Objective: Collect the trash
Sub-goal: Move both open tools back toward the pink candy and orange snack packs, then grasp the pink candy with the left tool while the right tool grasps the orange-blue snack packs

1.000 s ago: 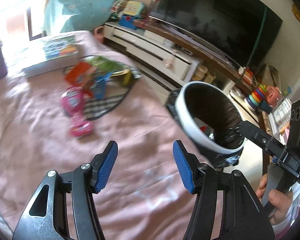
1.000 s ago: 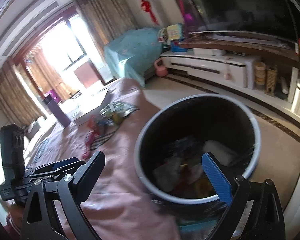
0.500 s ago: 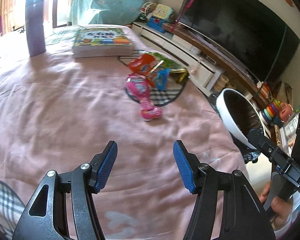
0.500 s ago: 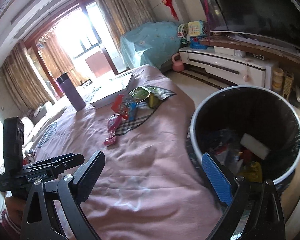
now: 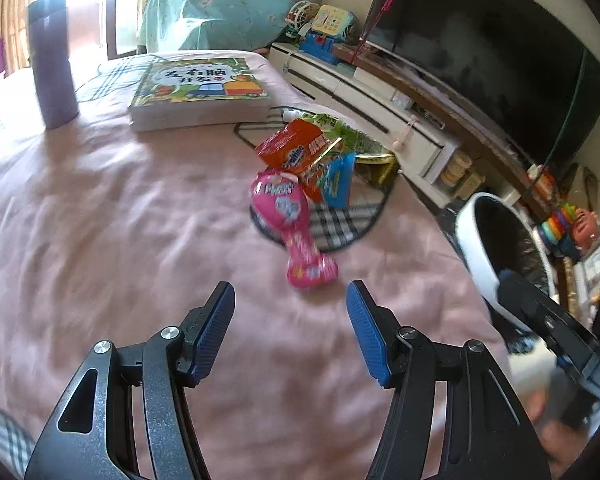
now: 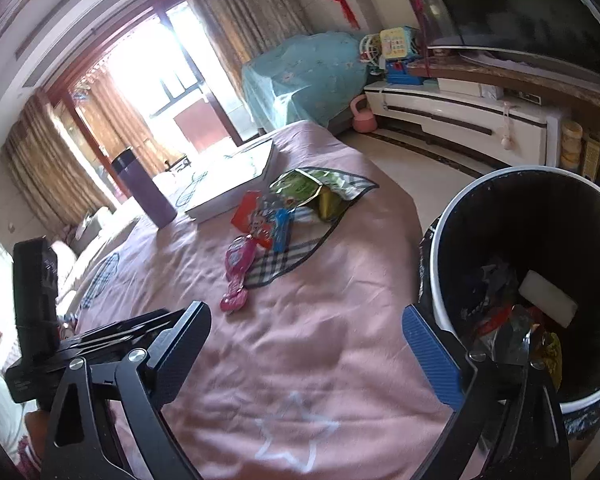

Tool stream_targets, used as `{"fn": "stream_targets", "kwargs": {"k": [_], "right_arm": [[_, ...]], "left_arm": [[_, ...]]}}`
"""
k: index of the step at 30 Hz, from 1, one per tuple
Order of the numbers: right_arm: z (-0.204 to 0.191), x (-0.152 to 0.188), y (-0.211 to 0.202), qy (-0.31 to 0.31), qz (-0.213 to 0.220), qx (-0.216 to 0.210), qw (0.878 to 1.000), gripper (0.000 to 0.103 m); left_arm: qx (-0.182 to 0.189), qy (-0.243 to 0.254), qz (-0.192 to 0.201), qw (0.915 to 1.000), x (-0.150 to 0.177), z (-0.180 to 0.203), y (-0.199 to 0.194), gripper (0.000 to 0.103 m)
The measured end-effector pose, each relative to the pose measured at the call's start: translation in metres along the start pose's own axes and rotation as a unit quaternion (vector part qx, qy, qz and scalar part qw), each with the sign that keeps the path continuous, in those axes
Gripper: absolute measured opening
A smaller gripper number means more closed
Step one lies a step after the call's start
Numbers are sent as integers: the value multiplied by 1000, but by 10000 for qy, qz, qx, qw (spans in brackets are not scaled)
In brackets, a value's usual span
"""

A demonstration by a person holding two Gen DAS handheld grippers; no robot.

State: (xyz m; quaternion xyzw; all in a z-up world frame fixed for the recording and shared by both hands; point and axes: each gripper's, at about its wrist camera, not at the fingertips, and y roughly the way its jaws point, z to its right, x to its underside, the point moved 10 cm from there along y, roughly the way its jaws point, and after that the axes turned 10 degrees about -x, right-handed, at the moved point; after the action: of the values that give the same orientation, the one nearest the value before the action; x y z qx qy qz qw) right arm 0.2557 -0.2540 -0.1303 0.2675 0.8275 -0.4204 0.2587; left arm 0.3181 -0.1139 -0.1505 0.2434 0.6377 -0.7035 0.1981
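A pink snack wrapper (image 5: 290, 216) lies on the pink cloth, also in the right wrist view (image 6: 238, 270). Behind it sit an orange packet (image 5: 294, 148), a blue wrapper (image 5: 338, 182) and a green bag (image 5: 350, 136) on a checked patch. My left gripper (image 5: 290, 320) is open and empty, just short of the pink wrapper. My right gripper (image 6: 304, 344) is open and empty over the cloth beside the white trash bin (image 6: 536, 280), which has a black liner and holds several wrappers. The bin also shows in the left wrist view (image 5: 484, 248).
A stack of children's books (image 5: 200, 92) and a purple flask (image 5: 54, 60) stand at the back of the cloth. A white TV cabinet (image 6: 460, 120) with a large dark TV (image 5: 492, 56) runs along the right, with toys near it.
Both grippers have swung away from the bin toward the cloth. The left gripper has come closer to the pink wrapper. Both stay open and empty.
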Motion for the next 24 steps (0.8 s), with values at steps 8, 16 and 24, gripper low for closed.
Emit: {"fn": "stream_targets", "kwargs": {"k": [8,16,24], "right_arm": [[13,-4,23,120,-125,92,9998,83],[-1,-14,63,-40,-355,-55,9993,64],[-21,-34,113,-170,-446,-78,9988,64]], "left_arm": [[-187,464,-81,9987,-9,11,40,21],[136,153,-30,9998,12,-37,11,1],[115,-91,-74,9999,35,-72,-3,1]]}}
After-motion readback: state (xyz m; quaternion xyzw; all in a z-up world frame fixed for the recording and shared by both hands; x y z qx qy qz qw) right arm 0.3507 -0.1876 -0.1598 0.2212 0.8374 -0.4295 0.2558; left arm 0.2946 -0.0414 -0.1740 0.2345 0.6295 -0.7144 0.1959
